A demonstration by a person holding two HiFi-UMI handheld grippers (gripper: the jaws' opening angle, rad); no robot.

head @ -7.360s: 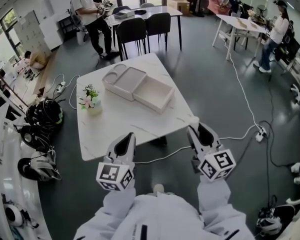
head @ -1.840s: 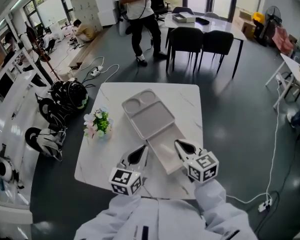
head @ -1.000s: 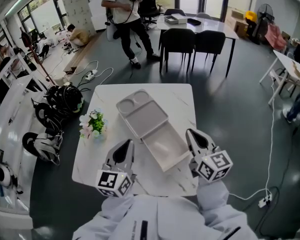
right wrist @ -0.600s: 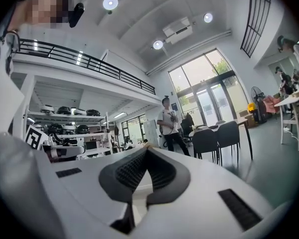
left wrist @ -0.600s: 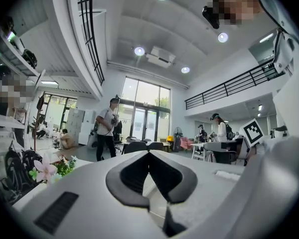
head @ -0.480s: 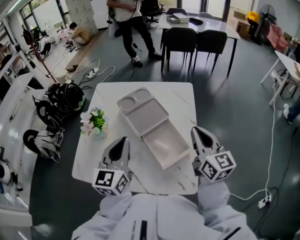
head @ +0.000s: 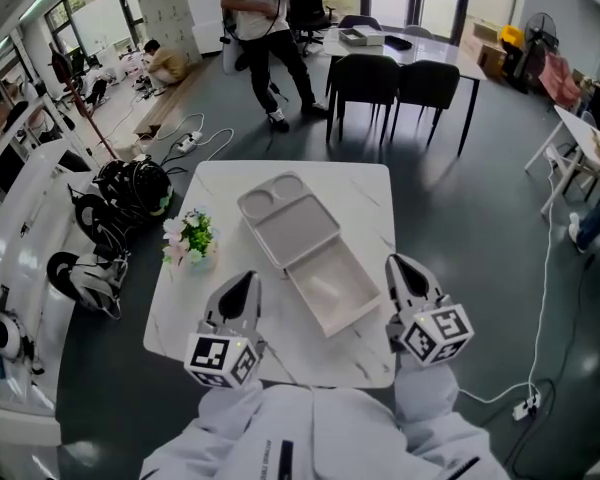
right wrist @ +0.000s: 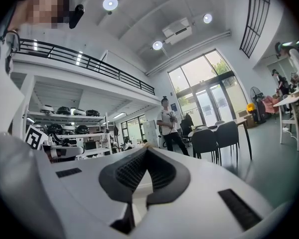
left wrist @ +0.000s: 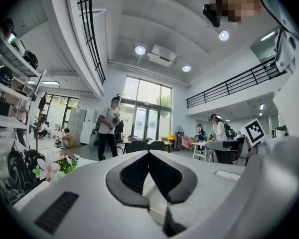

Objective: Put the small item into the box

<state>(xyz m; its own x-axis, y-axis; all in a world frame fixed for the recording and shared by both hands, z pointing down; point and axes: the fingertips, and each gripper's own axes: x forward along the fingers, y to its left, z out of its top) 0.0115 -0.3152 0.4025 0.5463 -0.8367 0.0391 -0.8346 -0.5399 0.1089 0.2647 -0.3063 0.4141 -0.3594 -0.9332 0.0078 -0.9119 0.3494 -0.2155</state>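
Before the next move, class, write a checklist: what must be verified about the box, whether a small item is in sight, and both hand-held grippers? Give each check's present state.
1. Box open on the table: ok.
2. Box's near compartment free: ok, nothing shows inside.
3. Small item located: not ok, none shows on the table or in any view.
4. Left hand-held gripper ready to pick: not ok, jaws together, nothing between them.
5. Right hand-held gripper ready to pick: not ok, jaws together, nothing between them.
6. Flowers clear of the box: ok, they stand apart, at its left.
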